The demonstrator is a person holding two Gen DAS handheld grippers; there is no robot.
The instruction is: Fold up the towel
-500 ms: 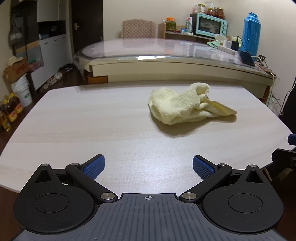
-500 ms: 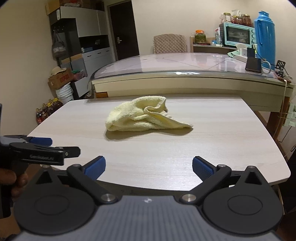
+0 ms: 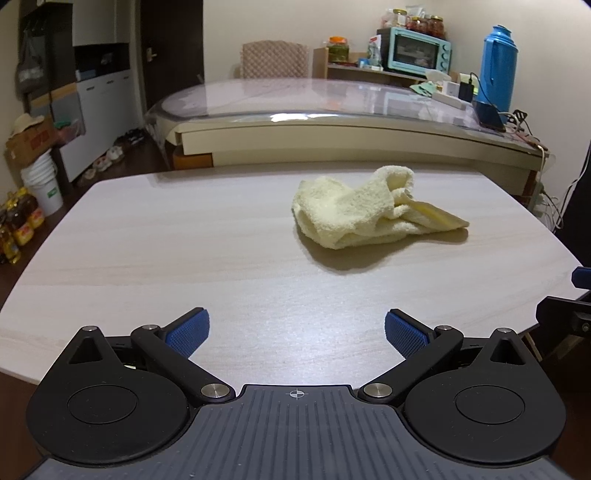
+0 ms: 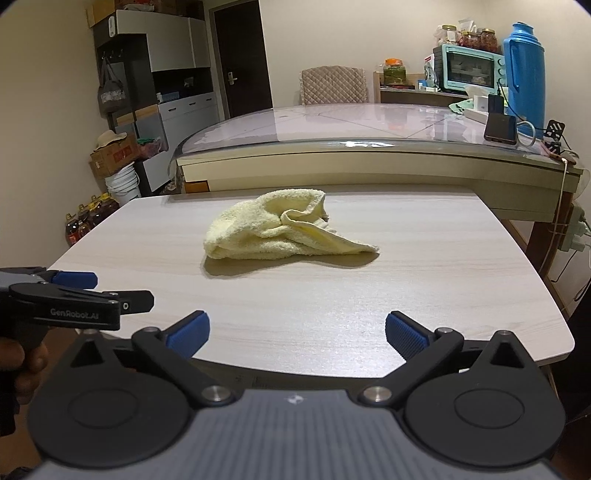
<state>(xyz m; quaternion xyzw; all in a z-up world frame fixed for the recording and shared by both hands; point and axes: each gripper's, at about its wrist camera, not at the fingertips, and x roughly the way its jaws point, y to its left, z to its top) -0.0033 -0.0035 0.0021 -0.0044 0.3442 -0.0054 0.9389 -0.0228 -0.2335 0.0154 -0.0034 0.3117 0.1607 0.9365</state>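
The yellow towel [image 4: 284, 230] was seen crumpled on the table [image 4: 443, 288]; the left gripper [image 3: 297, 330] and right gripper [image 4: 297, 330] were held fully spread, nothing gripped, well short of it.

Ahead of you the pale wood-grain counter [image 3: 184, 240] has a second, glass-topped table [image 3: 332, 99] behind it. At that table's right end you see a tall blue thermos [image 3: 496, 66], a dark power bank [image 4: 501, 129] with a cable, and a white power strip [image 3: 447, 99]. A mint toaster oven [image 3: 417, 50] sits on a shelf beyond, with jars [image 3: 424, 23] on top. A quilted chair [image 3: 275, 59] stands at the far side. On your left: white buckets [image 3: 42, 181], oil bottles [image 3: 18, 221], a cardboard box [image 4: 114, 157].
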